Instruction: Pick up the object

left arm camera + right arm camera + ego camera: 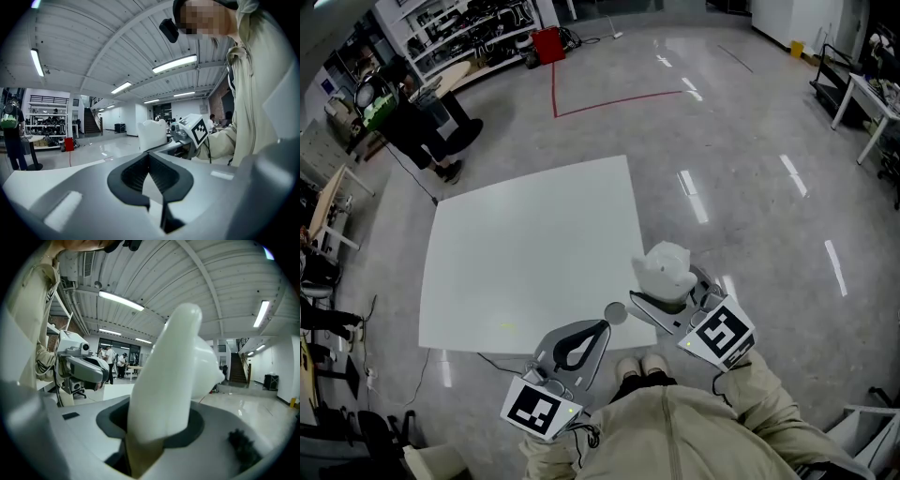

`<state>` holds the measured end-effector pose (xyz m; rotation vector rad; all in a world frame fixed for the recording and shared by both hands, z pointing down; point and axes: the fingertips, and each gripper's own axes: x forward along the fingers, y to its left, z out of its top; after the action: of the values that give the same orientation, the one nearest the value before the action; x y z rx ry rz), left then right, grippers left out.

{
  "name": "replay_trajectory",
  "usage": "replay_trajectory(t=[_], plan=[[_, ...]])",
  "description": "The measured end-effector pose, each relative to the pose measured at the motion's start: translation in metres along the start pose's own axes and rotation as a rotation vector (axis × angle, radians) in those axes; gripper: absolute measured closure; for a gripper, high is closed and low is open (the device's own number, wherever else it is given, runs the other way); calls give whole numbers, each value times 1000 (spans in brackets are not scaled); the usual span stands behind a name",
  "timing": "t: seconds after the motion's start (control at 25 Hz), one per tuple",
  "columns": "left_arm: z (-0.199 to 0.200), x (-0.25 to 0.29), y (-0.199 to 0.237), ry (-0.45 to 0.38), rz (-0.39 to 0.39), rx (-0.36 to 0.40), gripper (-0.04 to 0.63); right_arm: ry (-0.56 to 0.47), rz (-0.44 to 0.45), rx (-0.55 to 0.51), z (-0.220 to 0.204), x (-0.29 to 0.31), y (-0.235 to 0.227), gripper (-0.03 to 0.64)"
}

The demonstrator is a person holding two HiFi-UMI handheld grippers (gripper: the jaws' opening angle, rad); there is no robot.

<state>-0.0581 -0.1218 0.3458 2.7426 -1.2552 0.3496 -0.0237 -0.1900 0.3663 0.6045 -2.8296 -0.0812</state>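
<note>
Across the head view, a glossy grey floor (pixel 750 141) with a red tape corner (pixel 572 105) marked on it. On that floor, a white square-topped bench (pixel 525 253). At the far left, beside shelving (pixel 459 33), a standing person in dark clothes (pixel 427 131). Along the bottom edge, cream sleeves (pixel 703 431) behind both tools.

Right hand-held gripper (pixel 661 300): clamped on the white moulded object (pixel 666 267), over the bench's near right corner. In the right gripper view, jaws pressed to both sides of its lower end, the object (pixel 173 376) rising upright out of them.

Left hand-held gripper (pixel 602 325): just beside the other at the bench's near edge, jaws together at the tips, holding nothing. In the left gripper view, only bench top below the closed tips (pixel 149 157), with the object (pixel 152 135) and the right tool's marker cube (pixel 199 130) beyond.
</note>
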Motion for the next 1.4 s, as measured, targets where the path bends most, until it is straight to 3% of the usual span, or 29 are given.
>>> replay_trajectory(t=[0.48,1.04,1.2,1.32,1.4], plan=[[0,-33,-53,-28,-15,46,588,-63,-52,9,12,-52,39,443],[-44,-131,-160,-35,-38,28,588,-82,-92,16,4,-132,175,443],[-48,-150,-177,-79,-24,54,588,-95,-102,11,7,-149,200,443],[-55,-158,-195,-41,-32,21,588,-91,-96,3,4,-159,214,443],[-52,-163,-199,-57,-26,31,588,-91,-97,4,5,-165,219,443]])
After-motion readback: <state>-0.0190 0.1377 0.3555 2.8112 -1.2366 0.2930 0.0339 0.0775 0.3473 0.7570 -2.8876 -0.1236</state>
